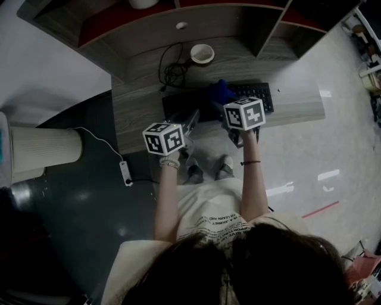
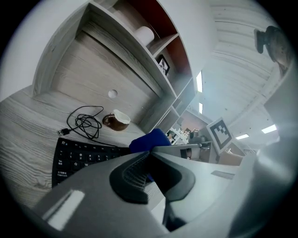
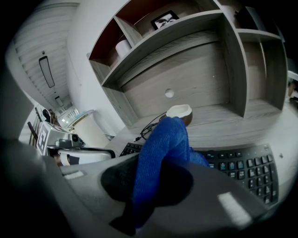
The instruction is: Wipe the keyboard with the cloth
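Note:
A black keyboard [image 1: 260,93] lies on the grey wooden desk [image 1: 297,107]. My right gripper [image 3: 153,173] is shut on a blue cloth [image 3: 165,142], which bunches up out of the jaws and hangs over the keyboard's [image 3: 244,167] middle. The head view shows the cloth [image 1: 219,92] on the keyboard, just beyond the right marker cube. My left gripper [image 2: 149,153] hovers over the keyboard's [image 2: 77,155] left part, jaws together with nothing in them. The cloth [image 2: 148,139] shows just past its tips.
A brown-and-white cup [image 1: 202,53] and a coiled black cable [image 1: 172,72] sit behind the keyboard, under the shelf unit [image 1: 238,18]. On the floor to the left are a white power strip [image 1: 126,173] and a white cylindrical appliance [image 1: 44,152].

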`<state>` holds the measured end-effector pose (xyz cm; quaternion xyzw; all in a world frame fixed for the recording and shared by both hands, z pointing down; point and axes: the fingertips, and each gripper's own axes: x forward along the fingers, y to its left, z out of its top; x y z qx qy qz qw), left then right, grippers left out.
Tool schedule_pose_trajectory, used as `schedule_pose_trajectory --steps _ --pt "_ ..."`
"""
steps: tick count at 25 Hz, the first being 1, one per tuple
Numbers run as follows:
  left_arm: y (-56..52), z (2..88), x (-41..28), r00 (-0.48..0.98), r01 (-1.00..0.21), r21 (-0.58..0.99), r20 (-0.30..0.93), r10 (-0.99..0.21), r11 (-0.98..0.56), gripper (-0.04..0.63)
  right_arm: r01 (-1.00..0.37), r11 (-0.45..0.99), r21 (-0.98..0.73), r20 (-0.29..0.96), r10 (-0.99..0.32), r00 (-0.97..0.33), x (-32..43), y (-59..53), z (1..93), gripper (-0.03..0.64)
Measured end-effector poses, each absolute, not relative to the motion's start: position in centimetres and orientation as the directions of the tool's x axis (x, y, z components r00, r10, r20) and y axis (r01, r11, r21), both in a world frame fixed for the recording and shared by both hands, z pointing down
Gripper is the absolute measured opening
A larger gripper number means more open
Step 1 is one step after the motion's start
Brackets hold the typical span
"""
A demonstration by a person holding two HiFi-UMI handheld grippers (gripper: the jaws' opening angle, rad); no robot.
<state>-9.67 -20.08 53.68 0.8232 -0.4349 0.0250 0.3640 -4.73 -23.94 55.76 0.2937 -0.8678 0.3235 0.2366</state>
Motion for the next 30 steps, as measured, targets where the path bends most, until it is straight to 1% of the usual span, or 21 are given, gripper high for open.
schedule_pose_trajectory --steps 30 --pt "-18.8 54.2 -14.4 0.617 -0.740 0.572 0.371 -0.694 -0.352 0.003 -0.656 0.617 -0.434 0.592 -0.353 -0.725 -9.6 -22.8 56.2 0.060"
